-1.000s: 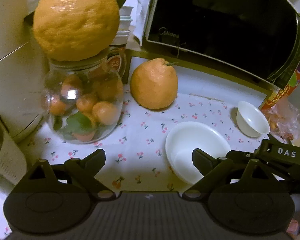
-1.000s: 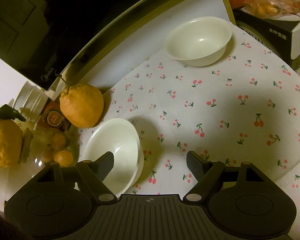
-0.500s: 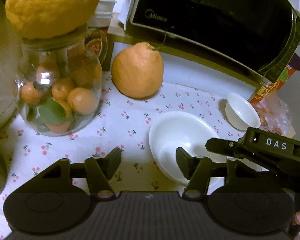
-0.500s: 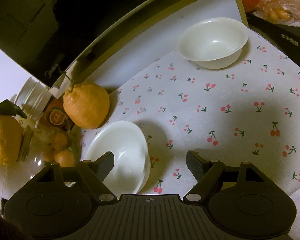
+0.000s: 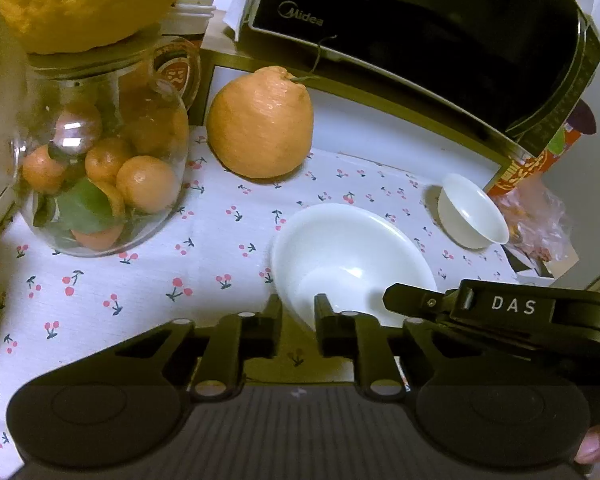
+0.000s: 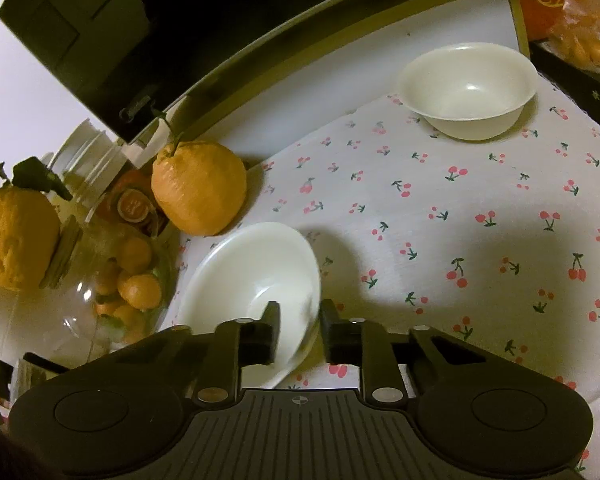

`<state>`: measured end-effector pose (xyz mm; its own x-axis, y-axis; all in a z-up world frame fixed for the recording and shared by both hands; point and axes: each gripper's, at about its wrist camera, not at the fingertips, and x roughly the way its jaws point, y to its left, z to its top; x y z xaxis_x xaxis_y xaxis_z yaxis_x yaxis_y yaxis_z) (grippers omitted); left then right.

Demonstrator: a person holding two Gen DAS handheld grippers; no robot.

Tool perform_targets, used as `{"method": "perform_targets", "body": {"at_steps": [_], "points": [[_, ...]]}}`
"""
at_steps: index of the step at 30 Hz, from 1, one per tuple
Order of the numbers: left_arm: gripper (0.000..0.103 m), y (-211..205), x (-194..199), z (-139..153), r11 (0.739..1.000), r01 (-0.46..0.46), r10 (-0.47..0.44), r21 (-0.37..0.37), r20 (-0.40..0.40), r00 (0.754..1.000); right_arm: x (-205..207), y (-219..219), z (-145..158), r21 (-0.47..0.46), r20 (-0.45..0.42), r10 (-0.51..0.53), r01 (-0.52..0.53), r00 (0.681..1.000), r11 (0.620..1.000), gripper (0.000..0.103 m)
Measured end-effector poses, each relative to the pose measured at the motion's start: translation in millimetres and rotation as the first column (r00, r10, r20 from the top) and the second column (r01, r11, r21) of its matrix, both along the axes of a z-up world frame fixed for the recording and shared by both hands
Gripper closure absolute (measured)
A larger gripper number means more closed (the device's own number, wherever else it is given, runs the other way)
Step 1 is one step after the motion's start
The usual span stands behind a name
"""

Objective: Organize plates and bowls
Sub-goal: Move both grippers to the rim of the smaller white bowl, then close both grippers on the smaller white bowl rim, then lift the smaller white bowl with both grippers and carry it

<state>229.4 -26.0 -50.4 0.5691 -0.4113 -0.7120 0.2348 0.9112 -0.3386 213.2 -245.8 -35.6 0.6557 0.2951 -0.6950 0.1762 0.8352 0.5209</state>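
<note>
On the cloth [image 6: 480,208], both grippers clamp the plate's [image 5: 352,248] rim: left [image 5: 298,320] and right [image 6: 299,332], a bowl [image 6: 466,88] well apart.

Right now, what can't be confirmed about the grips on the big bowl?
- Left wrist view: the left gripper straddles the large white bowl's near rim; pad contact is hidden behind the fingers.
- Right wrist view: the bowl rim between the right gripper's fingers is motion-blurred.
- Small white bowl: underside hidden in both views.
</note>
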Motion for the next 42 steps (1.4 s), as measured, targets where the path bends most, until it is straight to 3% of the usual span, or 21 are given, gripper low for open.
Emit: {"method": "perform_targets", "body": {"at_steps": [21,42], "points": [[0.088,8,-23,32,1.000,0.001,0.000,-0.013,0.064,0.998,-21,1,43,-0.016,0.039,0.025,-0.025,0.999,1.000,0.087],[0.088,25,-56,57,1.000,0.000,0.002,-0.026,0.047,0.999,-57,15,84,-0.041,0.072,0.076,-0.073,0.995,0.996,0.086]]}}
